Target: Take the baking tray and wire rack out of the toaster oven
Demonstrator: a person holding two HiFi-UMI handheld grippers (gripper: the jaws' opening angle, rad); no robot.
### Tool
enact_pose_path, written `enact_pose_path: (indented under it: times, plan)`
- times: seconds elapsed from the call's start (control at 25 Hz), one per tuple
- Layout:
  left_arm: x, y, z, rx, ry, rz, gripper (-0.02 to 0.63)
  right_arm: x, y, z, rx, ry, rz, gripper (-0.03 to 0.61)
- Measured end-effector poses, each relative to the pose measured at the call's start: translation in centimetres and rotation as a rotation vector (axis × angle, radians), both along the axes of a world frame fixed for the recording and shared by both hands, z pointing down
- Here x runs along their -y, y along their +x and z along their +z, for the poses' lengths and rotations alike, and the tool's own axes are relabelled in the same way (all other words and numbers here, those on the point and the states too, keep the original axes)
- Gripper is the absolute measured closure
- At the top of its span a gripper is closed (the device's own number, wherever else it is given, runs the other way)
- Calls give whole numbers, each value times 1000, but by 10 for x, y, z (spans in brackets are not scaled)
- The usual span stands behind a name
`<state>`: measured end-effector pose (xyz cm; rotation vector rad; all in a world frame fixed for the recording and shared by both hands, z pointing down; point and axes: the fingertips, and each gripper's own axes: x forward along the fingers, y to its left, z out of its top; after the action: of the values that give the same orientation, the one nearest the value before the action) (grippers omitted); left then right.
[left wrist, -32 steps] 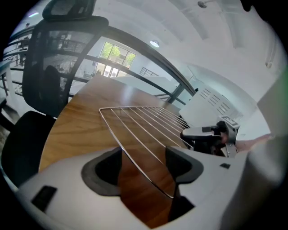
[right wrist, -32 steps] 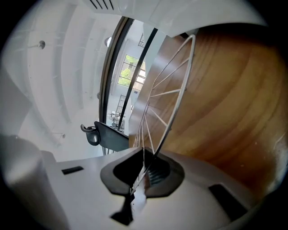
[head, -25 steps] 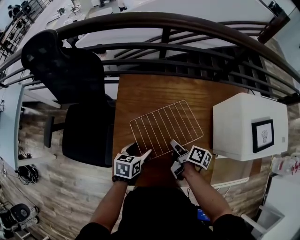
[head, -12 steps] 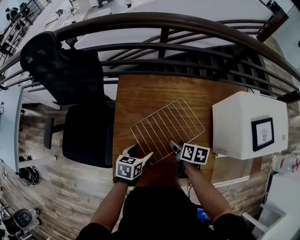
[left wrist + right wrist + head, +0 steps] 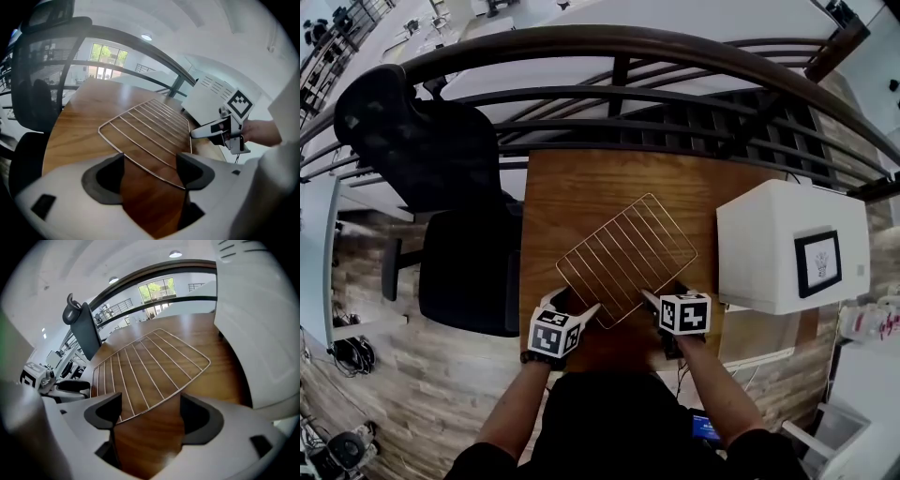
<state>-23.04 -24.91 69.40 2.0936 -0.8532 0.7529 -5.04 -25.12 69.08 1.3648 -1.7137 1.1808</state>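
The wire rack [image 5: 626,258] lies flat on the wooden table [image 5: 581,183], skewed to its edges. My left gripper [image 5: 572,305] is at the rack's near left edge. Its jaws have just been opening and stand open. The rack's [image 5: 150,126] rim crosses the gap of the left gripper [image 5: 150,173], untouched by either pad. My right gripper [image 5: 664,293] is at the near right corner. Its jaws have just been opening too and are open, with the rack's [image 5: 150,364] edge just ahead of the right gripper [image 5: 150,413]. The white toaster oven [image 5: 787,246] stands to the right. No baking tray is in view.
A black office chair [image 5: 441,159] stands left of the table. A dark curved railing [image 5: 619,42] runs behind the table's far edge. The oven's side [image 5: 253,324] is close on the right gripper's right.
The right gripper has rolled upright and let go of the rack's near edge, its jaws now wide. The rack has shifted slightly left on the table. The left gripper has barely moved.
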Motion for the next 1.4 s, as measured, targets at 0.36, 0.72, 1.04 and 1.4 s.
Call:
enact_pose_path:
  times: [0.36, 0.72, 1.04, 1.4]
  plan:
    - [13, 4, -28, -24, 104, -28, 268, 0, -2, -28, 64, 147, 49, 286]
    - [15, 31, -104, -72, 330, -91, 506, -12, 2, -104, 140, 425, -21, 511]
    - [-36, 84, -160, -132, 477, -169, 572, -70, 46, -158, 236, 598, -108, 581]
    - [-120, 151, -204, -185, 595, -160, 586, -153, 124, -195, 246, 710, -85, 581]
